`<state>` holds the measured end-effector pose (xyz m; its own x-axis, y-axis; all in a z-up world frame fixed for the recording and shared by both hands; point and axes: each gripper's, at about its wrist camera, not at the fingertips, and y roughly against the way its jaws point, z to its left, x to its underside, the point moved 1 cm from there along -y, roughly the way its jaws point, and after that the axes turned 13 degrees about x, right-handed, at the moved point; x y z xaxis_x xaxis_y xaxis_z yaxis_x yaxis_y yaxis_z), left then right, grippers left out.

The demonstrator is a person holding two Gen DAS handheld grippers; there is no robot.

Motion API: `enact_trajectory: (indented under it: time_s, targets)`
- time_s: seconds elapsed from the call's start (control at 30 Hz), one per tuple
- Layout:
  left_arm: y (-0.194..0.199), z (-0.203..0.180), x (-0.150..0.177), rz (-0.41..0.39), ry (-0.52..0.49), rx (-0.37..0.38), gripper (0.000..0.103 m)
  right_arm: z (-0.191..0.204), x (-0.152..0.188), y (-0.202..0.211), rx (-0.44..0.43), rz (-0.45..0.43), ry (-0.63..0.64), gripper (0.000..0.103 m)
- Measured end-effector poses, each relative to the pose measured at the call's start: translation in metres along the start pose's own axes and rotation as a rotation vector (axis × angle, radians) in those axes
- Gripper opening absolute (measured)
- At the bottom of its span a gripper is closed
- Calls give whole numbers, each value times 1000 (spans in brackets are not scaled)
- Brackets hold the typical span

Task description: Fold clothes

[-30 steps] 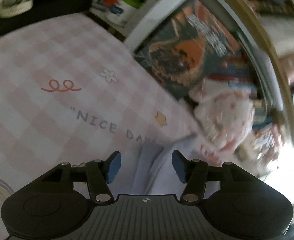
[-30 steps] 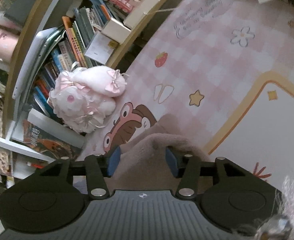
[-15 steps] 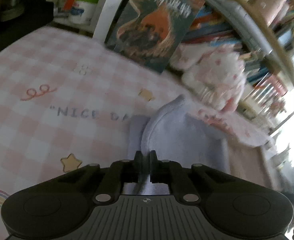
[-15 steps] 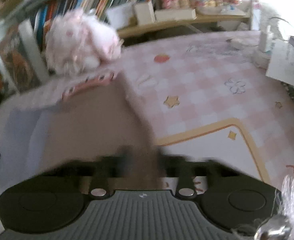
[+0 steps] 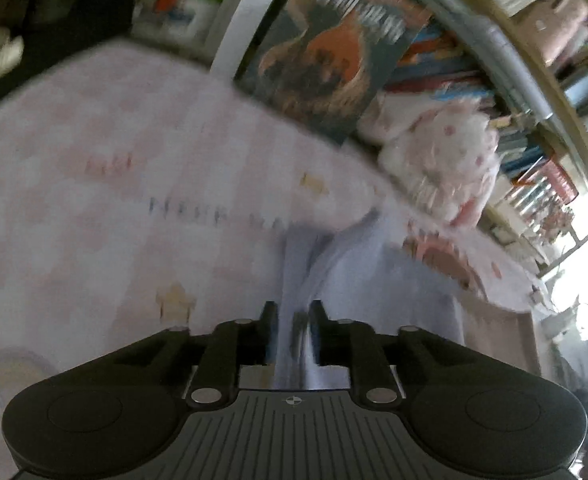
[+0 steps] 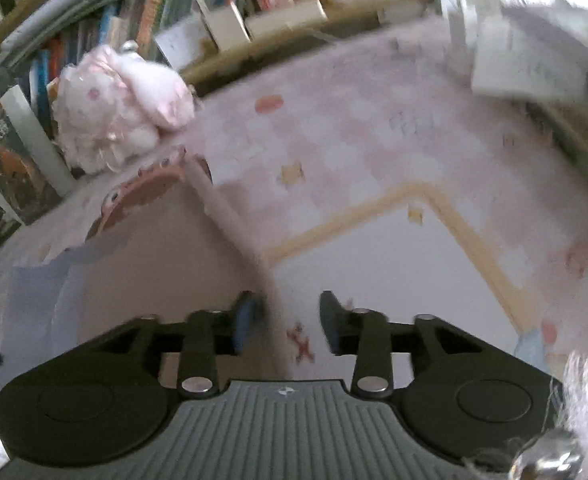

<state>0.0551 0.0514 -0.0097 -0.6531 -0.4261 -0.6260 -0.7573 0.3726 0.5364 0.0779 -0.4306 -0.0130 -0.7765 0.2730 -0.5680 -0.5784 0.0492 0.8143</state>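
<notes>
A garment with a lavender part (image 5: 374,280) and a taupe-brown part (image 6: 154,264) lies on the pink checked mat (image 5: 94,200). My left gripper (image 5: 293,320) is shut on a fold of the lavender cloth, which runs forward from between the fingers. My right gripper (image 6: 286,320) is open, with its left finger (image 6: 244,320) at the brown cloth's right edge and nothing between the fingers. The lavender part also shows at the left of the right wrist view (image 6: 38,304). Both views are blurred.
A pink plush toy (image 6: 118,108) sits at the mat's far edge against a bookshelf (image 6: 214,8). A large dark book (image 5: 334,60) leans there too. Papers (image 6: 526,68) lie at the far right. A cream-bordered white panel (image 6: 394,272) marks the mat.
My left gripper closed on the lavender cloth and still holds it. My right gripper, shut on the brown cloth half a second ago, has opened and let it go beside the cloth's edge.
</notes>
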Motion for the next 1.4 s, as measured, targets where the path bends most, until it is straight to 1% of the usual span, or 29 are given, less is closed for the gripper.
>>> enact_trajectory:
  time_s: [0.03,0.07,0.1,0.2,0.27,0.33,0.37,0.4,0.43,0.47,0.5,0.67,0.7,0.77,0.87,1.0,1.07,1.13,1.2,1.23,1.3,1.33,1.37,1.4]
  targets:
    - [-2,-3,-5,-22,-28,3,36,7,-6,0,-2,-25,37,39]
    - [-5,-7,-11,-40,-56,7,37,13,-11,0,-3,-50,75,40]
    - [-11,-10,-16,-40,-80,8,37,20,-17,-1,-5,-75,112,40]
    - [-34,-20,-25,-13,-147,6,37,42,-31,-11,-7,-118,219,39]
    - [-47,-26,-26,17,-193,4,37,58,-40,-23,-6,-112,269,39]
    - [-57,-32,-25,43,-239,5,37,70,-45,-34,-5,-102,301,31]
    - [-60,-35,-22,54,-265,11,36,74,-47,-38,-6,-96,305,24]
    - [-62,-36,-20,63,-287,15,35,75,-49,-40,-7,-90,296,10]
    - [-64,-36,-17,72,-307,19,28,76,-51,-42,-8,-84,287,8]
    - [-65,-36,-14,81,-327,22,19,76,-53,-43,-12,-79,274,7]
    - [-63,-34,-15,72,-315,31,5,73,-55,-43,-22,-78,251,6]
    - [-41,-21,-26,-16,-186,89,4,56,-62,-42,-71,-71,138,5]
    - [-39,-16,-28,-24,-146,98,4,53,-63,-43,-84,-70,112,5]
    - [-45,-4,-27,-13,-71,101,4,47,-64,-47,-92,-60,71,5]
    - [-61,10,-20,27,-21,69,5,50,-60,-61,-64,-25,78,5]
    - [-64,8,-19,43,-32,46,8,54,-56,-71,-41,-20,101,6]
    - [-64,3,-20,50,-72,39,12,53,-56,-70,-41,-21,97,7]
    - [-63,-2,-22,46,-114,31,15,50,-56,-65,-38,-28,79,16]
    - [-63,-5,-23,33,-142,29,20,47,-55,-59,-37,-37,61,18]
    - [-64,-7,-23,33,-156,26,20,46,-54,-55,-41,-44,54,18]
    - [-67,-10,-23,41,-185,16,20,46,-49,-48,-43,-50,53,18]
    - [-69,-12,-23,44,-199,11,15,46,-46,-46,-39,-49,59,18]
    - [-70,-15,-22,46,-218,6,7,47,-44,-46,-31,-45,72,18]
    - [-68,-18,-23,33,-231,13,3,48,-41,-46,-19,-41,86,17]
